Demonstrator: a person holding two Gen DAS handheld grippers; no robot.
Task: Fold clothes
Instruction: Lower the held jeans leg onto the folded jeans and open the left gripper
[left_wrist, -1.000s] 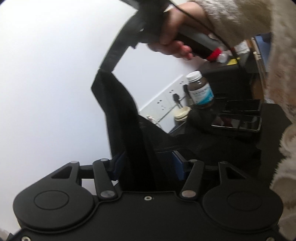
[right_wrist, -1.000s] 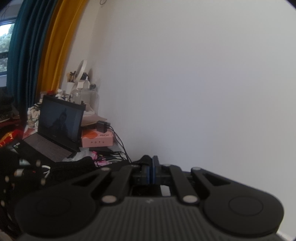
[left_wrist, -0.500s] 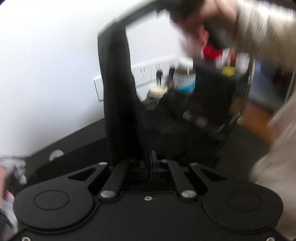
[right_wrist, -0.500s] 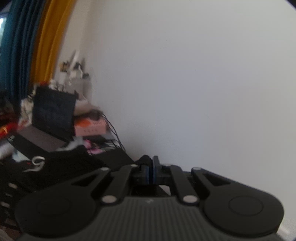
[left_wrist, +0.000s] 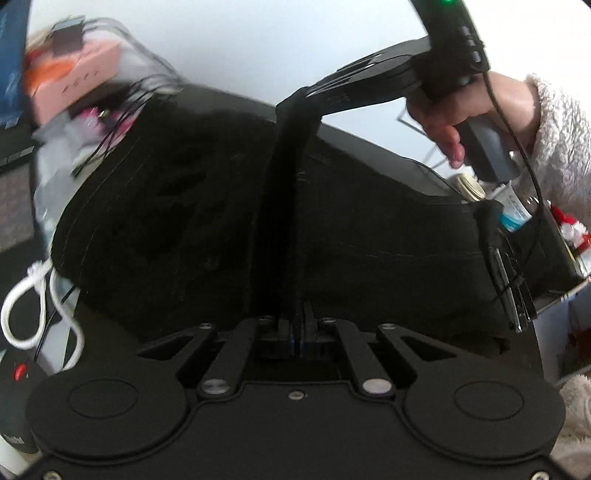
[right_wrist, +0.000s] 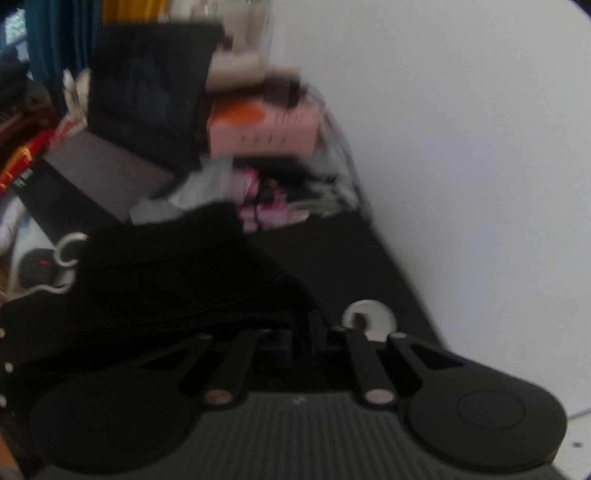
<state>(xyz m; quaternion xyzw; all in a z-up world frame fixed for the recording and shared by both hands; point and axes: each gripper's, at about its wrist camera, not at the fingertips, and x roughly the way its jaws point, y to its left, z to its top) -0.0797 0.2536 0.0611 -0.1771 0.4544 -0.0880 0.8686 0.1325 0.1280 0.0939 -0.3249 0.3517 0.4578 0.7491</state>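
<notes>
One black garment (left_wrist: 207, 206), draped, taut strip (left_wrist: 288, 177) between both tongs

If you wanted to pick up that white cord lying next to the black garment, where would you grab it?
Probably at the knot of the white cord, where the strands bunch into the thickest bit. I would come from above on its outer side, away from the black garment, whose edge lies right against the cord, so the fingers catch only cord.

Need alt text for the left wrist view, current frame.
A black garment is stretched taut between the left hand-held gripper, shut on its near edge, and the right hand-held gripper, held by a hand in a fuzzy cream sleeve. Behind lie a pink box, cables and a white wall.
</notes>
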